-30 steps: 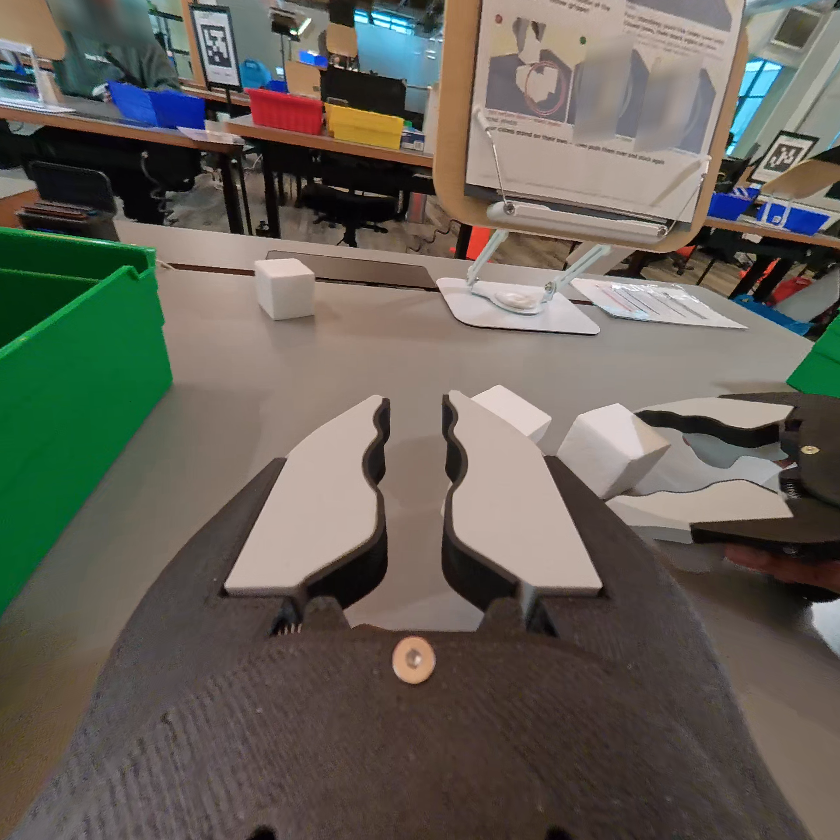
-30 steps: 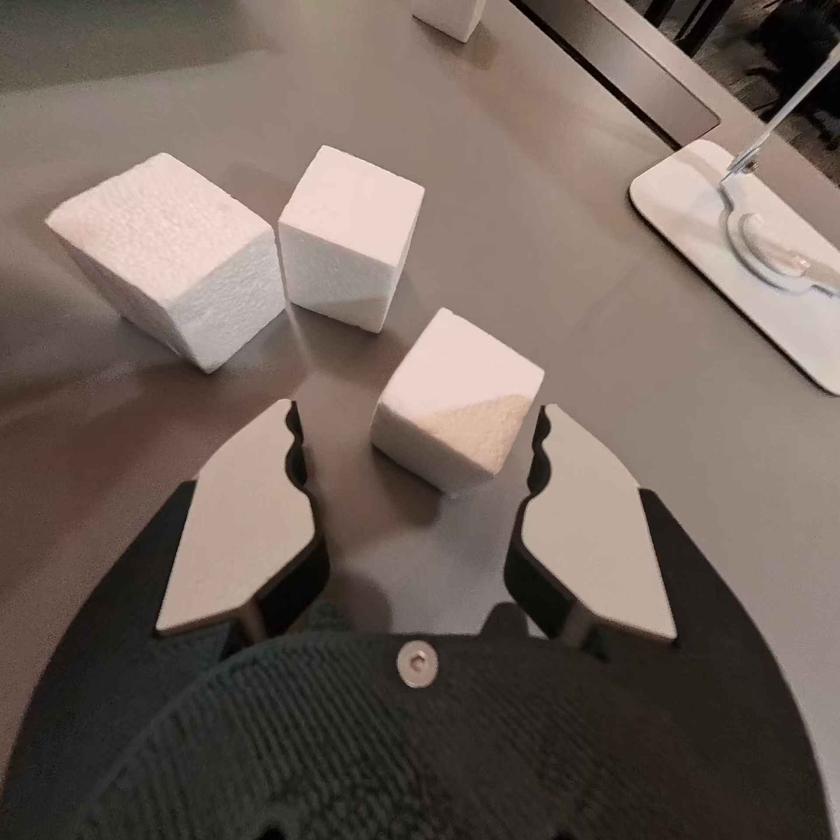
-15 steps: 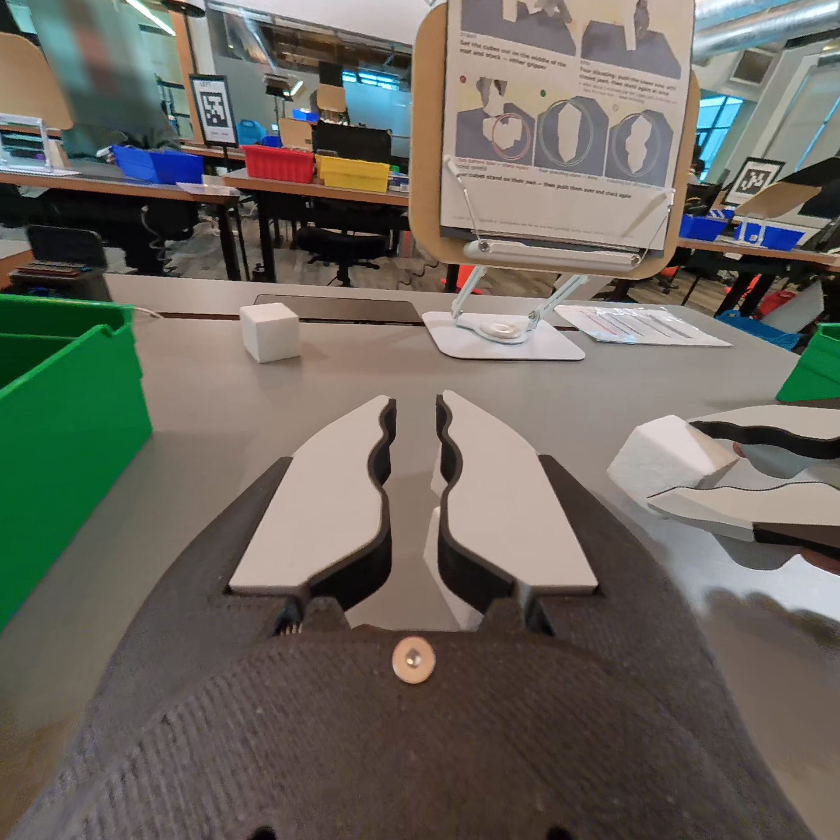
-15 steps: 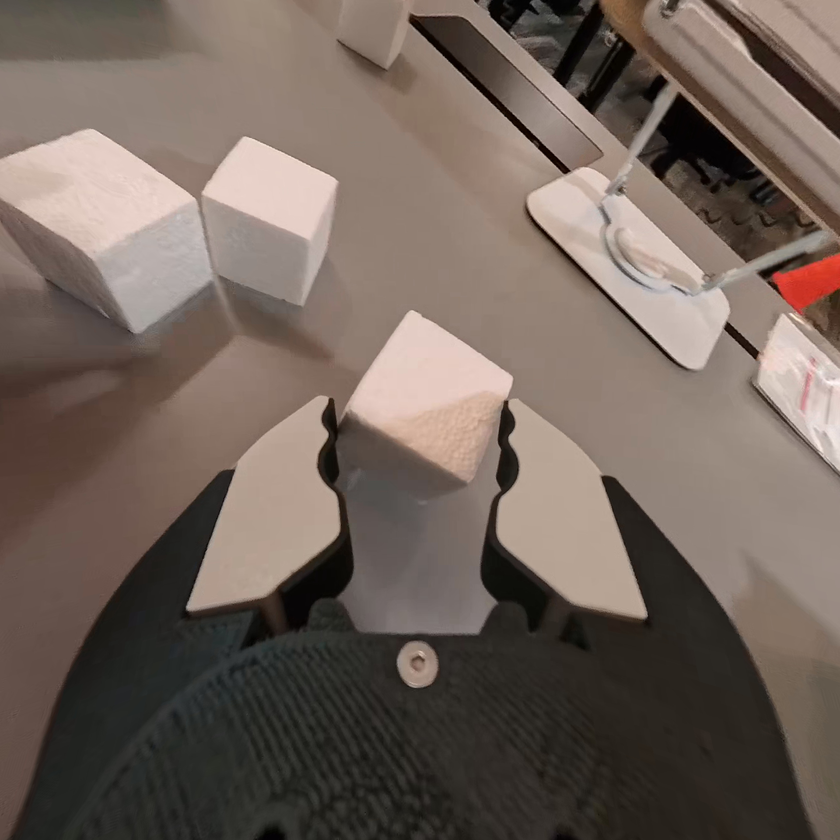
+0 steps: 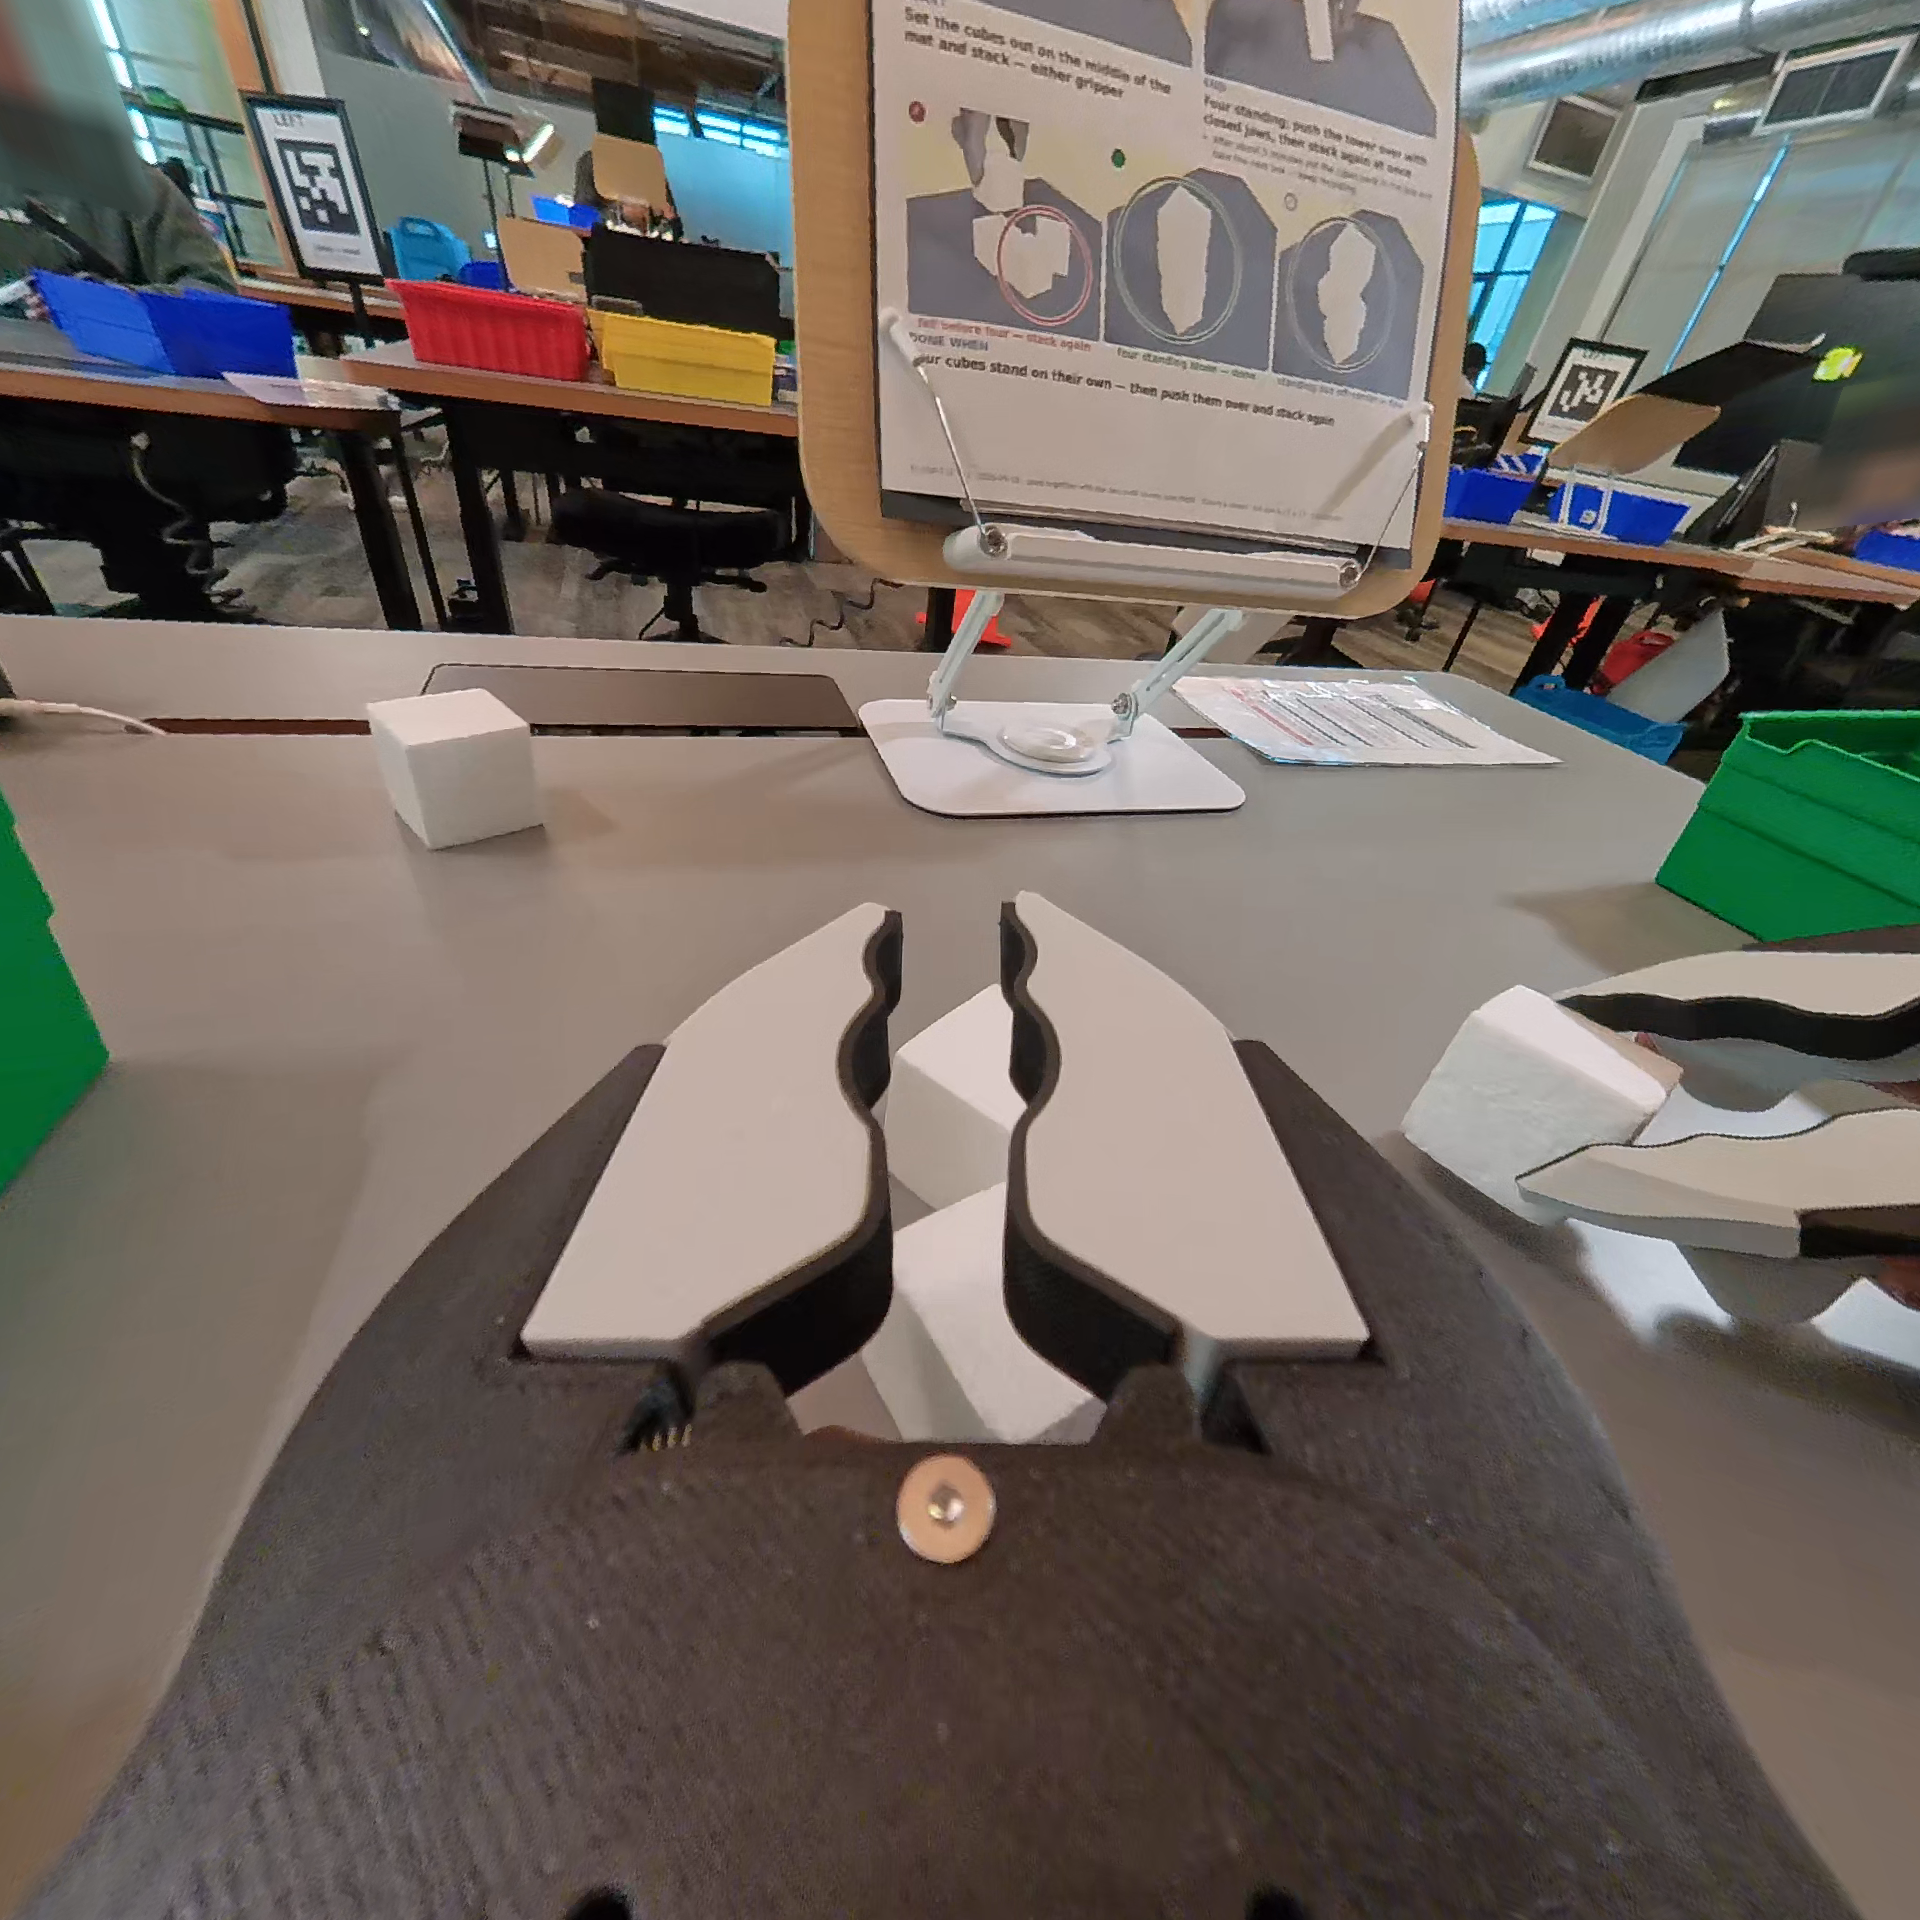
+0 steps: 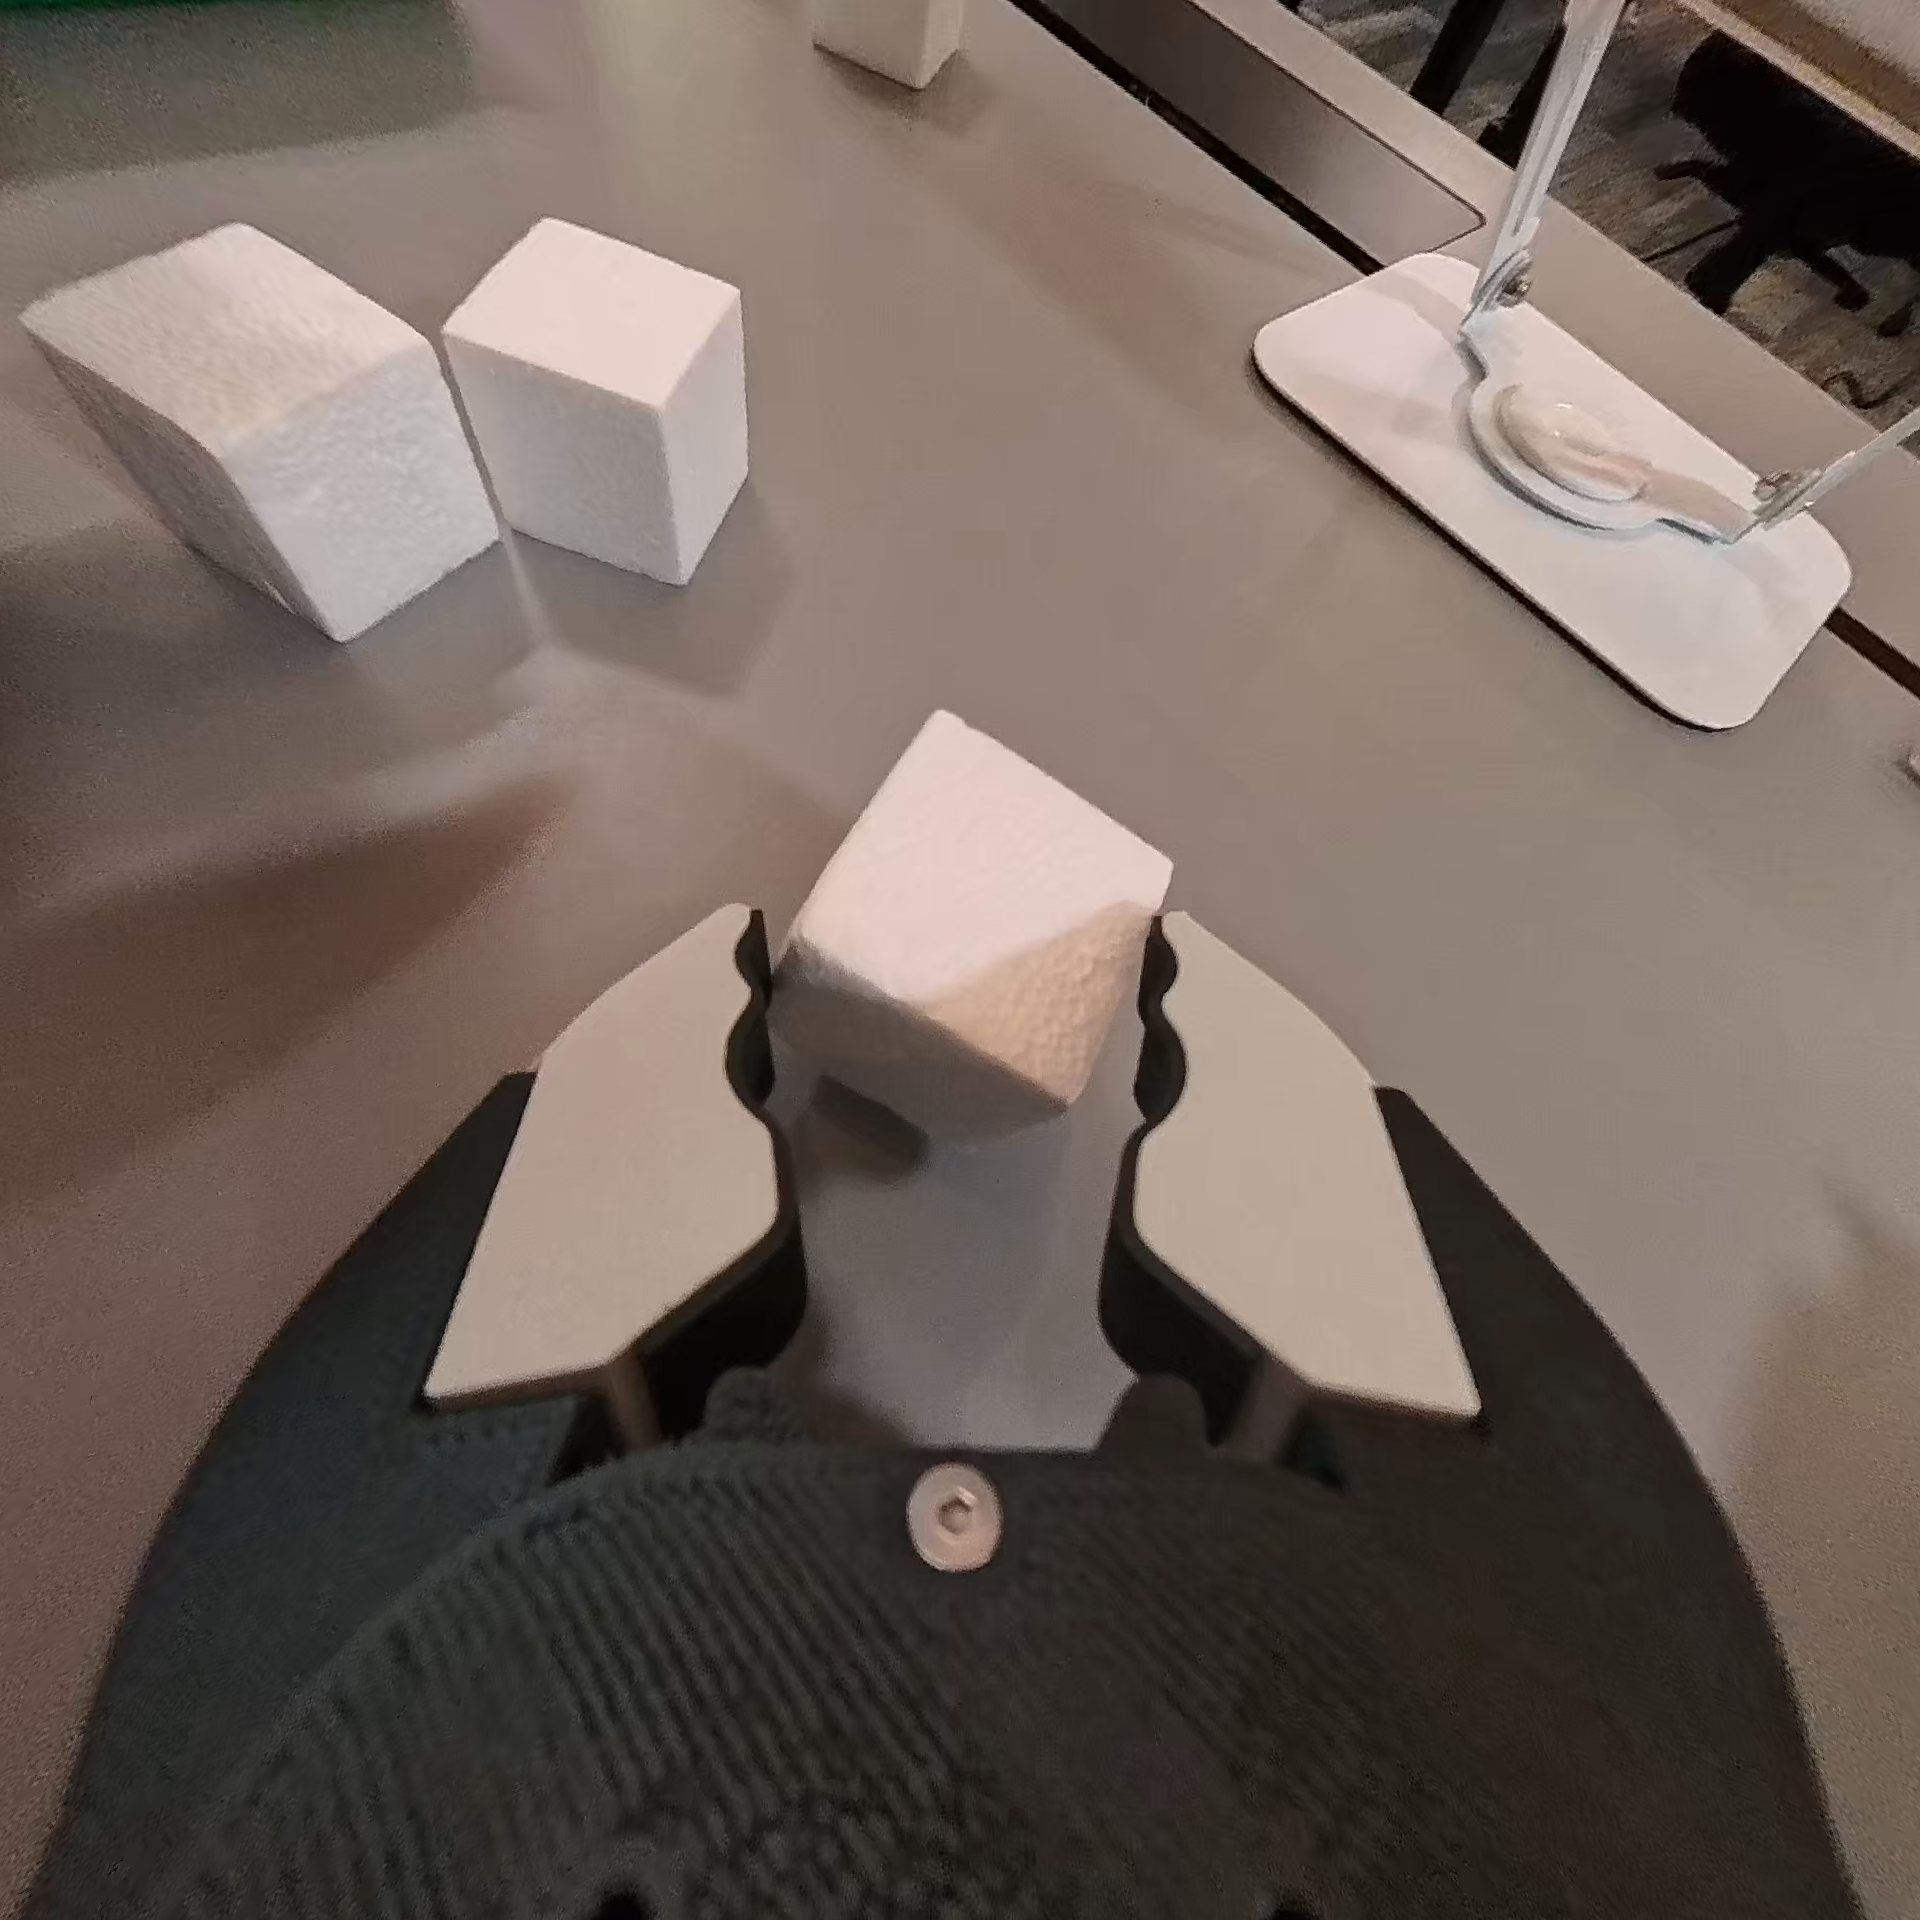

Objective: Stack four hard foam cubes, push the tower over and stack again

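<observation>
Lifted since earlier, foam cube (image 6: pixel 971 914) sits pinched in right gripper (image 6: pixel 951 935) jaws; left gripper (image 5: pixel 948 920) jaws nearly together.

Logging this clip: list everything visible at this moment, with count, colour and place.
Foam cubes: four, white; one gripped in the right tongs, two side by side on the table, one near the table's far edge.
Table: one, grey.
Document stand: one, white base, wooden board with a printed sheet, at the far edge.
Sleeved sheet: one, clear plastic, right of the stand.
Green bins: two, one at the left edge, one at the right.
Storage bins: several, blue, red, yellow, on far tables.
Left tongs: grey and black, jaws nearly together, empty, above the cube pair.
Right tongs: shut on a cube.
</observation>
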A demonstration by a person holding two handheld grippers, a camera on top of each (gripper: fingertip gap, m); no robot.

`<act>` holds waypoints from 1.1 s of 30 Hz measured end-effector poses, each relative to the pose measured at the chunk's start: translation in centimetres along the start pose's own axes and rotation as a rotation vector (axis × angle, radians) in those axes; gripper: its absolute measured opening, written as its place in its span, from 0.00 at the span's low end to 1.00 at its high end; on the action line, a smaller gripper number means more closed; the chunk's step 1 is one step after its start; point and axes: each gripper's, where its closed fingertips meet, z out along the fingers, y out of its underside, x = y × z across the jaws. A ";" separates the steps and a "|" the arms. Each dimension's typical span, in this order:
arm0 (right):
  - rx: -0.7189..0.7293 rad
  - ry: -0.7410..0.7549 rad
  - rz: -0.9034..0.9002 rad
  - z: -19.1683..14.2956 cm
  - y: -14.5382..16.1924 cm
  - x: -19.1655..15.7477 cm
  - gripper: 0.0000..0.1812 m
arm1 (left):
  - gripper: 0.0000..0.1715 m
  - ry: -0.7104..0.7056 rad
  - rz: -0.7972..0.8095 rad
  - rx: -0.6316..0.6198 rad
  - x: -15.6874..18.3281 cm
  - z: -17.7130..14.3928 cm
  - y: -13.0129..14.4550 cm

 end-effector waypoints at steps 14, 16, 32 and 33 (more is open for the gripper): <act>-0.044 -0.018 -0.001 1.9 -0.6 -0.1 0.47 | 0.11 -0.072 -0.020 -0.004 -2.4 -2.4 0.1; -0.038 -0.018 0.010 1.7 -0.7 -0.2 0.47 | 0.11 -0.066 -0.021 -0.006 -2.3 -2.3 0.2; -0.116 0.070 0.202 0.3 1.0 2.1 0.45 | 0.11 -0.015 -0.031 -0.017 -1.0 -1.1 0.3; -0.114 0.083 0.214 0.2 1.1 2.8 0.45 | 0.11 -0.016 -0.032 -0.017 -1.0 -1.1 0.3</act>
